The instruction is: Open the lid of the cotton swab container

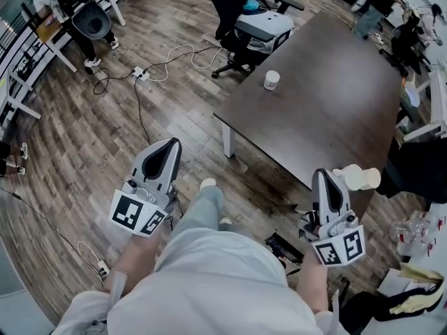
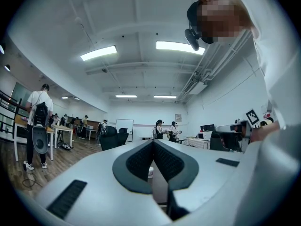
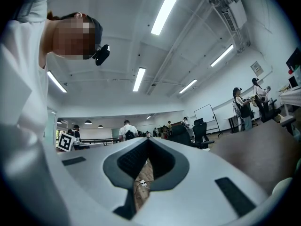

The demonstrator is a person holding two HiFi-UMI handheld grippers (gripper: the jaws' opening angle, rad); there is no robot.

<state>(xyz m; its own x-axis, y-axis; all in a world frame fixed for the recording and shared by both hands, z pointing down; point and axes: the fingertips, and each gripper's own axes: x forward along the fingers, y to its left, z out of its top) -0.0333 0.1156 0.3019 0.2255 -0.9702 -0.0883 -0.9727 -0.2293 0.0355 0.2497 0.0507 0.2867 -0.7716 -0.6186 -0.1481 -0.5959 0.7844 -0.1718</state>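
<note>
The cotton swab container [image 1: 271, 80] is a small white round tub with its lid on, standing near the left edge of the dark brown table [image 1: 328, 103]. My left gripper [image 1: 166, 146] is held over the wooden floor, well short of the table, jaws shut and empty. In the left gripper view the container [image 2: 150, 172] shows small and far off through the slit under the shut left gripper [image 2: 153, 143]. My right gripper [image 1: 323, 176] is at the table's near edge, shut with nothing in it. The right gripper view has that gripper [image 3: 146, 140] pointing across the room.
A white cup-like object [image 1: 360, 178] lies at the table's near corner beside my right gripper. An office chair [image 1: 262, 25] stands at the table's far side. Cables and a power strip [image 1: 140, 72] run over the floor. Clutter [image 1: 419, 229] sits at the right.
</note>
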